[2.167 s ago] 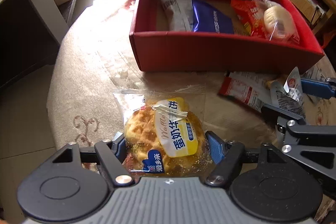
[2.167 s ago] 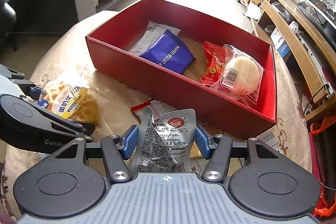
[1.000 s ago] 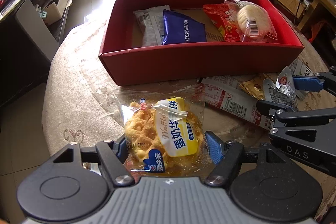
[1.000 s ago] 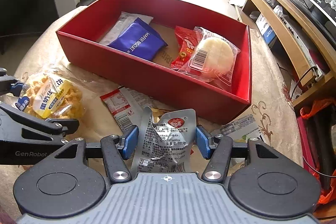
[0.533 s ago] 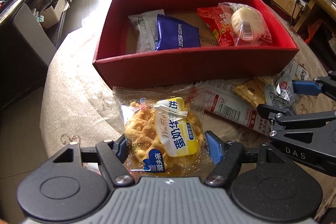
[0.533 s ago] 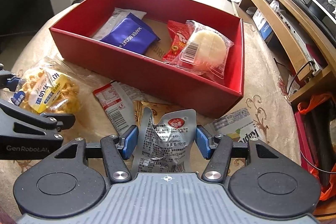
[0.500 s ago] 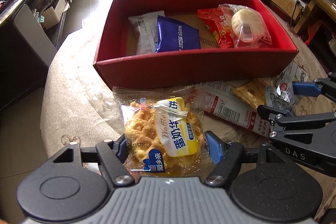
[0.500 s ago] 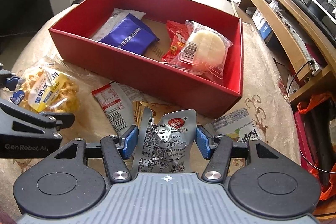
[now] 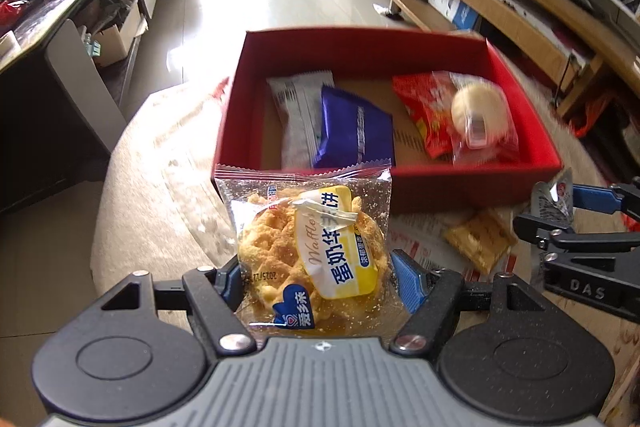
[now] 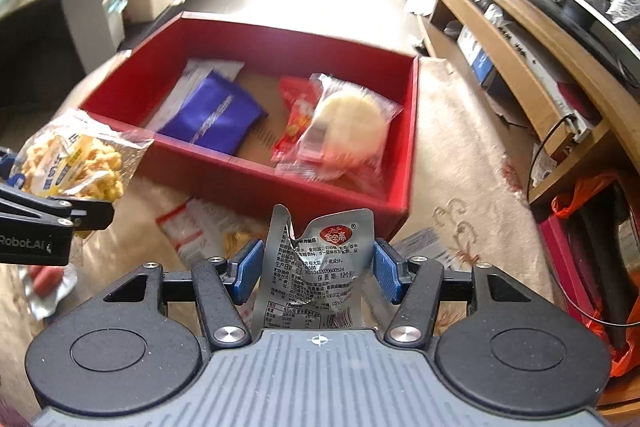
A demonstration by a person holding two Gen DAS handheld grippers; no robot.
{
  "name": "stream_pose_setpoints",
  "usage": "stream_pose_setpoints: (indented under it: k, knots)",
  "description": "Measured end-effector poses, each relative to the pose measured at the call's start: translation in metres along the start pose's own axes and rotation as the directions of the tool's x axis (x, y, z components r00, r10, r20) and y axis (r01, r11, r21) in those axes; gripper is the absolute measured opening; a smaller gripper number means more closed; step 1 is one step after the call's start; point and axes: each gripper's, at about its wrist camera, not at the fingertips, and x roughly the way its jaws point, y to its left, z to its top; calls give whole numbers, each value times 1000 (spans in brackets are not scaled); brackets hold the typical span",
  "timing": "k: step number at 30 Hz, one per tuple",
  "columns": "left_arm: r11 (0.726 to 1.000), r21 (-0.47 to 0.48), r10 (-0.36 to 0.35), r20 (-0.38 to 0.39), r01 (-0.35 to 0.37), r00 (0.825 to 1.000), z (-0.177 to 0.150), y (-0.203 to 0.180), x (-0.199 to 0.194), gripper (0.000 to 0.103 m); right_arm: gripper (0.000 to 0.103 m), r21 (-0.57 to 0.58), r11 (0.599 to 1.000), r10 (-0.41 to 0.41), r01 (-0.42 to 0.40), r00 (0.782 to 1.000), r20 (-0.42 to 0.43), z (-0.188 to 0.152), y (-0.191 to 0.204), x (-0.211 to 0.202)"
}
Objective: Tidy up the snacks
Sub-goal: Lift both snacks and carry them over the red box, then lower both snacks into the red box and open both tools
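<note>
In the left wrist view the left gripper (image 9: 316,277) pinches the waffle packet (image 9: 310,253) between its blue pads, the packet standing up from the fingers and overlapping the near wall of the red box (image 9: 440,187); the right gripper (image 9: 560,207) shows right of the packet, in front of that wall. In the right wrist view the right gripper (image 10: 318,269) pinches the silver snack pouch (image 10: 320,263), which rises between the pads just before the red box's (image 10: 280,187) near corner; the waffle packet (image 10: 76,157) hangs left of the box.
</note>
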Motion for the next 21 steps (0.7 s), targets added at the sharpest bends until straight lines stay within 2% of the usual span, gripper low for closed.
stream_pose_setpoints:
  k: [21]
  knots:
    - [997, -67, -34, 110, 42, 993, 51, -1, -16, 67, 66, 159, 987, -8, -15, 989, 147, 43, -42, -22]
